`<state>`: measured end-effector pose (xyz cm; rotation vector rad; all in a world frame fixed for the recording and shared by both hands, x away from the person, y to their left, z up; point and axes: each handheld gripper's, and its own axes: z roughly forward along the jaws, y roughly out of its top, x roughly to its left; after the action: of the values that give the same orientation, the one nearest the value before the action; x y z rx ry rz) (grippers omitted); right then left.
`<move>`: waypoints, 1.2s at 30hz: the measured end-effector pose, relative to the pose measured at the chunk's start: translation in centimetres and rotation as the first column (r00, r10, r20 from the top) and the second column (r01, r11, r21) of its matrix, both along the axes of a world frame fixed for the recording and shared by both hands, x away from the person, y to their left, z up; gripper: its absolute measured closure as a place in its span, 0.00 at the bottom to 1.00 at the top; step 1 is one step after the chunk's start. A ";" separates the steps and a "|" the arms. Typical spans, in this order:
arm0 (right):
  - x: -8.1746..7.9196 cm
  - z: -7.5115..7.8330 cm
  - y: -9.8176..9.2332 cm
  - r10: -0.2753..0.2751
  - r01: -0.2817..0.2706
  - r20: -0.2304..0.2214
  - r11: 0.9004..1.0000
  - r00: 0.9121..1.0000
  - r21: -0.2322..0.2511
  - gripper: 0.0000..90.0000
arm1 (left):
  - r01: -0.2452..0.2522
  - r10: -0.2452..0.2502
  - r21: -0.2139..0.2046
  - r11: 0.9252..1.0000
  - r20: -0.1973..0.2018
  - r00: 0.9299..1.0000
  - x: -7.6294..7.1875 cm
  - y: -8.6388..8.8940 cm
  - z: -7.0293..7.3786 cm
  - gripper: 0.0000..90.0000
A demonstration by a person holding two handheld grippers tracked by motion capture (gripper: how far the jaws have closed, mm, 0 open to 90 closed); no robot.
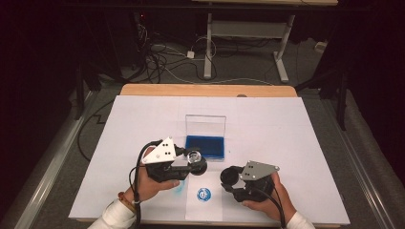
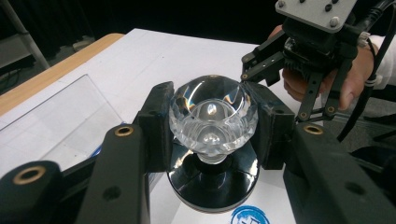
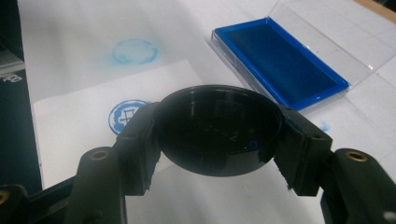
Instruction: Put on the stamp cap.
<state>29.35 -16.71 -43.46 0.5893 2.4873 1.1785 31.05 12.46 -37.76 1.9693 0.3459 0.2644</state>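
Observation:
A stamp with a faceted clear crystal knob [image 2: 212, 116] and a round black base [image 2: 212, 182] is held just above the table, left of centre. My left gripper [image 2: 212, 128] is shut on the knob, one pad on each side; in the high view the left gripper [image 1: 195, 160] sits just in front of the ink pad. My right gripper [image 3: 219, 140] is shut on a shallow round black cap [image 3: 219, 133], hollow side up, and in the high view the right gripper [image 1: 230, 177] is near the table's front. A round blue stamp print [image 1: 204, 194] lies on a paper slip [image 1: 205, 210] between the hands.
A blue ink pad [image 1: 205, 147] lies in an open clear case whose lid [image 1: 205, 125] stands upright behind it. White sheet [image 1: 267, 124] covers the wooden table. A faint blue ring smudge [image 3: 134, 50] marks the sheet near the slip. Cables and desk legs lie on the floor beyond.

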 end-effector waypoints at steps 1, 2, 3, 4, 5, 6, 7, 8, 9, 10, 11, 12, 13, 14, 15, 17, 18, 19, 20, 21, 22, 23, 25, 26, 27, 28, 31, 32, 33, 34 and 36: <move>0.1 0.0 0.1 0.004 -0.004 -0.001 1.000 1.000 0.006 0.43 | 0.001 -0.001 0.000 1.000 -0.001 1.000 0.0 0.0 0.0 0.60; 0.1 0.0 0.3 0.006 -0.006 -0.001 1.000 1.000 0.005 0.43 | 0.002 -0.002 -0.002 1.000 -0.002 1.000 0.0 -0.1 0.0 0.60; 0.1 0.0 0.4 0.008 -0.008 0.001 1.000 1.000 0.001 0.43 | 0.003 -0.003 -0.006 1.000 -0.004 1.000 0.0 -0.1 0.0 0.60; 0.1 0.0 0.5 0.007 -0.007 0.000 1.000 1.000 0.004 0.43 | 0.005 -0.005 -0.005 1.000 -0.006 1.000 0.0 -0.1 0.0 0.60; 0.2 -0.1 0.6 0.009 -0.009 -0.005 1.000 1.000 0.004 0.43 | 0.006 -0.006 -0.002 1.000 -0.005 1.000 0.0 -0.2 0.0 0.60; 0.2 -0.1 0.7 0.009 -0.009 -0.004 1.000 1.000 0.002 0.43 | 0.007 -0.007 -0.005 1.000 -0.007 1.000 0.0 -0.2 -0.1 0.60; 0.3 -0.1 0.8 0.012 -0.012 -0.006 1.000 1.000 0.002 0.43 | 0.009 -0.009 -0.007 1.000 -0.009 1.000 0.0 -0.3 -0.1 0.60; 0.3 -0.2 0.9 0.011 -0.011 -0.012 1.000 1.000 0.006 0.43 | 0.009 -0.009 -0.009 1.000 -0.010 1.000 0.0 -0.3 0.0 0.60; 0.4 -0.2 1.0 0.012 -0.012 -0.013 1.000 1.000 0.008 0.43 | 0.010 -0.010 -0.015 1.000 -0.013 1.000 0.1 -0.4 0.0 0.60; 0.4 -0.2 1.1 0.013 -0.013 -0.013 1.000 1.000 0.009 0.43 | 0.013 -0.013 -0.019 1.000 -0.014 1.000 0.1 -0.5 0.0 0.60; 0.5 -0.2 1.2 0.016 -0.015 -0.017 1.000 1.000 0.015 0.43 | 0.017 -0.017 -0.016 1.000 -0.012 1.000 0.1 -0.7 0.1 0.60; 0.5 -0.2 1.3 0.016 -0.015 -0.020 1.000 1.000 0.020 0.43 | 0.020 -0.021 -0.020 1.000 -0.013 1.000 0.1 -0.9 0.1 0.60; 0.5 -0.2 1.4 0.016 -0.016 -0.020 1.000 1.000 0.020 0.43 | 0.025 -0.025 -0.021 0.999 -0.014 1.000 0.1 -1.0 0.1 0.60; 0.5 -0.2 1.5 0.017 -0.017 -0.020 1.000 1.000 0.023 0.43 | 0.030 -0.030 -0.021 0.999 -0.014 0.999 0.1 -1.2 0.2 0.60; 0.6 -0.1 1.6 0.021 -0.020 -0.019 0.999 1.000 0.026 0.43 | 0.032 -0.032 -0.020 0.999 -0.013 0.999 0.1 -1.4 0.2 0.60; 0.6 0.0 1.9 0.025 -0.024 -0.018 0.999 1.000 0.033 0.43 | 0.038 -0.038 -0.025 0.999 -0.018 0.999 0.2 -1.7 0.2 0.60; 0.6 0.0 2.0 0.026 -0.026 -0.019 0.999 0.999 0.037 0.43 | 0.039 -0.040 -0.027 0.999 -0.017 0.999 0.2 -1.8 0.2 0.60; 0.7 0.0 2.2 0.031 -0.030 -0.020 0.999 0.999 0.042 0.43 | 0.039 -0.039 -0.030 0.999 -0.018 0.999 0.2 -1.9 0.2 0.60; 0.7 0.1 2.3 0.032 -0.031 -0.020 0.998 0.999 0.048 0.43 | 0.043 -0.044 -0.032 0.999 -0.020 0.999 0.2 -2.0 0.2 0.60; 0.7 0.1 2.5 0.036 -0.035 -0.019 0.998 0.999 0.052 0.43 | 0.040 -0.041 -0.035 0.999 -0.018 0.999 0.2 -2.1 0.3 0.60; 0.7 0.1 2.7 0.036 -0.035 -0.019 0.998 0.999 0.056 0.43 | 0.039 -0.040 -0.040 0.998 -0.020 0.999 0.2 -2.2 0.3 0.60; 0.8 0.2 2.9 0.040 -0.039 -0.020 0.997 0.999 0.062 0.43 | 0.042 -0.042 -0.041 0.998 -0.019 0.999 0.2 -2.3 0.3 0.60; 0.8 0.3 3.2 0.041 -0.040 -0.015 0.997 0.999 0.070 0.43 | 0.038 -0.039 -0.048 0.998 -0.018 0.999 0.3 -2.4 0.4 0.60; 0.8 0.3 3.3 0.044 -0.043 -0.016 0.996 0.999 0.073 0.43 | 0.042 -0.043 -0.050 0.998 -0.018 0.999 0.3 -2.4 0.4 0.60; 0.8 0.4 3.4 0.044 -0.043 -0.012 0.996 0.999 0.078 0.43 | 0.038 -0.039 -0.051 0.998 -0.015 0.999 0.3 -2.4 0.4 0.60; 0.8 0.5 3.5 0.042 -0.041 -0.010 0.996 0.999 0.084 0.43 | 0.034 -0.035 -0.050 0.998 -0.014 0.999 0.3 -2.5 0.5 0.60; 1.0 0.8 3.9 0.043 -0.041 -0.010 0.993 0.999 0.112 0.43 | 0.029 -0.030 -0.047 0.998 -0.013 0.999 0.3 -2.6 0.3 0.60; 1.0 0.8 4.1 0.047 -0.046 -0.009 0.992 0.999 0.120 0.43 | 0.032 -0.032 -0.047 0.998 -0.015 0.999 0.3 -2.6 0.2 0.60; 1.0 0.9 4.2 0.049 -0.048 -0.009 0.991 0.999 0.125 0.43 | 0.029 -0.030 -0.048 0.998 -0.017 0.999 0.4 -2.6 0.2 0.60; 1.0 1.0 4.4 0.050 -0.048 -0.009 0.990 0.999 0.133 0.43 | 0.026 -0.027 -0.050 0.998 -0.017 0.999 0.4 -2.6 0.1 0.60; 0.9 1.0 4.7 0.055 -0.054 -0.004 0.989 0.998 0.137 0.43 | 0.030 -0.031 -0.050 0.998 -0.021 0.999 0.4 -2.6 0.0 0.60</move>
<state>30.27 -12.05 -42.43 0.5661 2.4576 1.3788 31.44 9.90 -37.80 1.9278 0.3335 0.2135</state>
